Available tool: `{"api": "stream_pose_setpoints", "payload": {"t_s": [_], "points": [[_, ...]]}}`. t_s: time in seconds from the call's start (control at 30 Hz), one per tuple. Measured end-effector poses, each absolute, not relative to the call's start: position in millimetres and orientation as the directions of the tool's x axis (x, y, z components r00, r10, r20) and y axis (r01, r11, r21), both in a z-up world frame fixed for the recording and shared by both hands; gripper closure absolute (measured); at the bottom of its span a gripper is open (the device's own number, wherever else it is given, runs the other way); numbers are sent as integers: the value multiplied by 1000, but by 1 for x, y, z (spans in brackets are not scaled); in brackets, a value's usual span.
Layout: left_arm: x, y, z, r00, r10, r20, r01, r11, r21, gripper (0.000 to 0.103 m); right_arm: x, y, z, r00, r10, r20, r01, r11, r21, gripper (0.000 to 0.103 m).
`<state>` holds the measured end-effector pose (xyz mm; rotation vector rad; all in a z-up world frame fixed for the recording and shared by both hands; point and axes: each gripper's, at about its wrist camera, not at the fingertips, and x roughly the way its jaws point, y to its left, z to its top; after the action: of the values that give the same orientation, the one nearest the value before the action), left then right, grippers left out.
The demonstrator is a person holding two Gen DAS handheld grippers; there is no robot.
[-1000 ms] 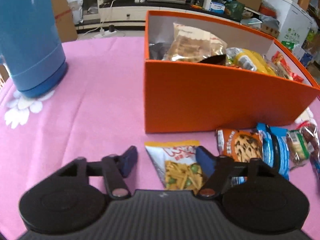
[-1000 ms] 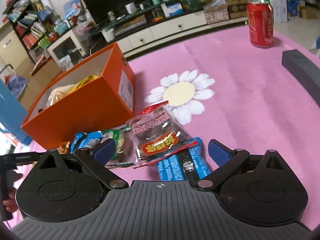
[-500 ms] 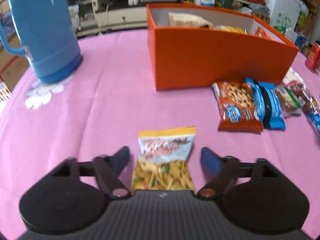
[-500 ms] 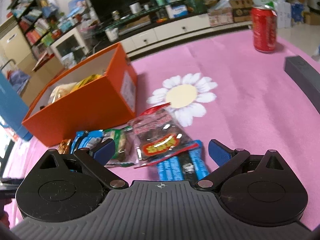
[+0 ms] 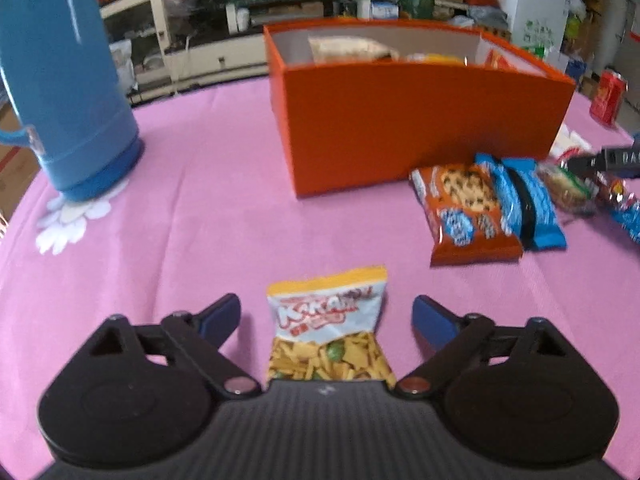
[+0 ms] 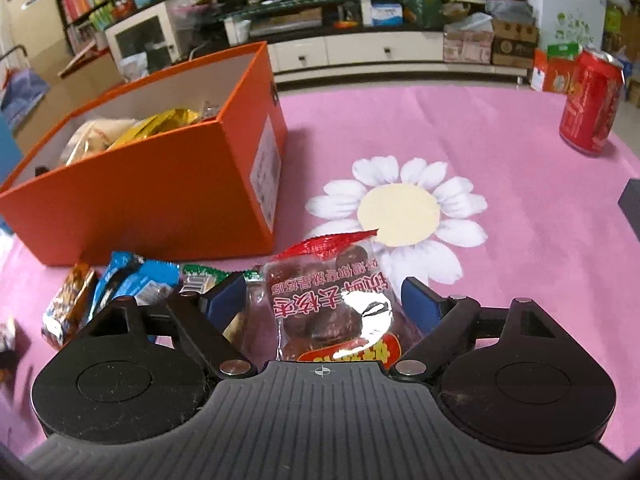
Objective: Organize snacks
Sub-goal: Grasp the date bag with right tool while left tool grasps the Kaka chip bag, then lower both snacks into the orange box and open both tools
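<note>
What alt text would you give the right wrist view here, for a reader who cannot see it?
The open right gripper straddles a clear red-topped packet of dates lying on a pink tablecloth. An orange box with snacks inside stands to the left, more snack packets lie before it, and a red can stands far right.

left gripper (image 5: 326, 316) retreated, right gripper (image 6: 324, 300) astride date packet (image 6: 340, 304) (unclosed)

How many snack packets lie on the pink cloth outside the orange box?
6 visible: a chips bag between the left gripper fingers, then a cookie pack, blue pack, green bar, date bag, and another blue pack. More may be hidden.
</note>
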<state>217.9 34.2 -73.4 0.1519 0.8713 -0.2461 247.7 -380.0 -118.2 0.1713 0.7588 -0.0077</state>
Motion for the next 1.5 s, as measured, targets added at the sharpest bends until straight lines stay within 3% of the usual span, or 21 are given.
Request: {"api": "stream_pose_setpoints", "payload": {"t_s": [0.33,0.4,0.43,0.47,0.5,0.53,0.67,0.9,1.17,1.43,1.5], "points": [[217,35,-76,621,-127,-773,233,972,27,14,251,-382,-122,725,69,-685,98,974,203,27],[216,36,-76,622,-128,-773,234,972,27,15,251,-379,-121,725,71,-685,97,974,203,33],[216,36,-76,622,-130,-772,232,972,23,18,251,-377,-120,728,71,-682,95,975,202,39],[216,38,-75,621,-136,-772,230,973,14,25,250,-376,-119,732,74,-677,89,975,204,60],[216,39,-74,622,-148,-769,232,973,1,34,250,-375,-117,733,66,-677,90,977,193,66],[215,40,-71,625,-158,-765,235,972,-9,50,249,-372,-116,732,54,-679,89,981,174,66],[212,50,-62,619,-175,-766,202,978,-60,56,235,-370,-101,770,14,-638,98,985,141,67],[216,64,-9,681,-248,-689,184,969,-167,57,195,-377,-49,865,74,-497,57,968,243,67],[318,15,40,749,-287,-597,212,958,-195,57,260,-329,-14,890,180,-418,-79,966,247,67],[394,-19,5,728,-202,-655,163,979,-120,57,354,-302,-38,873,170,-457,-46,962,270,67],[397,-19,-5,735,-189,-652,162,982,-102,47,368,-297,-51,856,151,-494,-22,966,258,66]]}}
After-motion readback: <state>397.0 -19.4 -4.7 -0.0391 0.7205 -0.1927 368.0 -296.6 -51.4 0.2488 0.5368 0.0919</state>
